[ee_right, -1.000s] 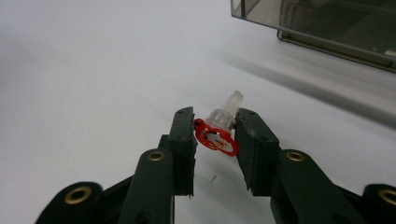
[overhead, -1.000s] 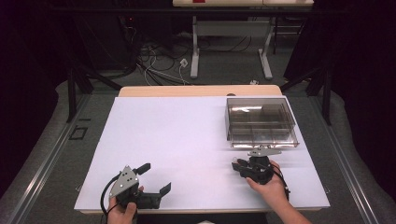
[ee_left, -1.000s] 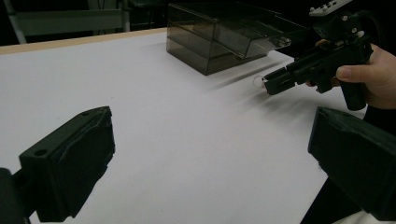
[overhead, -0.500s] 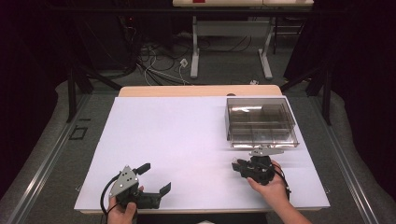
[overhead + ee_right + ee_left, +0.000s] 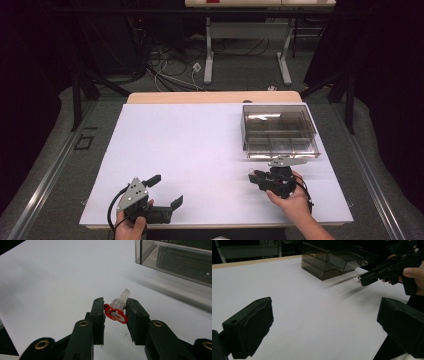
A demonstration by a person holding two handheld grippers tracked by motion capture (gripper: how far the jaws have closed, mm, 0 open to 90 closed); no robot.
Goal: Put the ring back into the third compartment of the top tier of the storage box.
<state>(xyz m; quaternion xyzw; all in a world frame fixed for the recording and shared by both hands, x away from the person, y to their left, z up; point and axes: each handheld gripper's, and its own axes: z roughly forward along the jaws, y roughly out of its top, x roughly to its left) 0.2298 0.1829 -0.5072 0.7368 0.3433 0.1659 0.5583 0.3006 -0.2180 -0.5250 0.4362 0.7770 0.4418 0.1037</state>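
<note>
Here the right gripper [image 5: 115,307] pinches a small clear plastic piece [image 5: 119,303] with a red ring-shaped clip [image 5: 115,314] between its matte black jaws.

Its jaws are closed in as far as the piece allows, the blocky pads pressing the stubby, translucent cylinder from both sides, its tip poking out past them and the glossy red loop hanging on the near side. Ahead and to the right of those jaws stands a smoky, see-through box [image 5: 175,257] with straight walls on the smooth white table [image 5: 50,277]. The left gripper [image 5: 162,190] rests well apart, its jaws spread wide and holding nothing.
</note>
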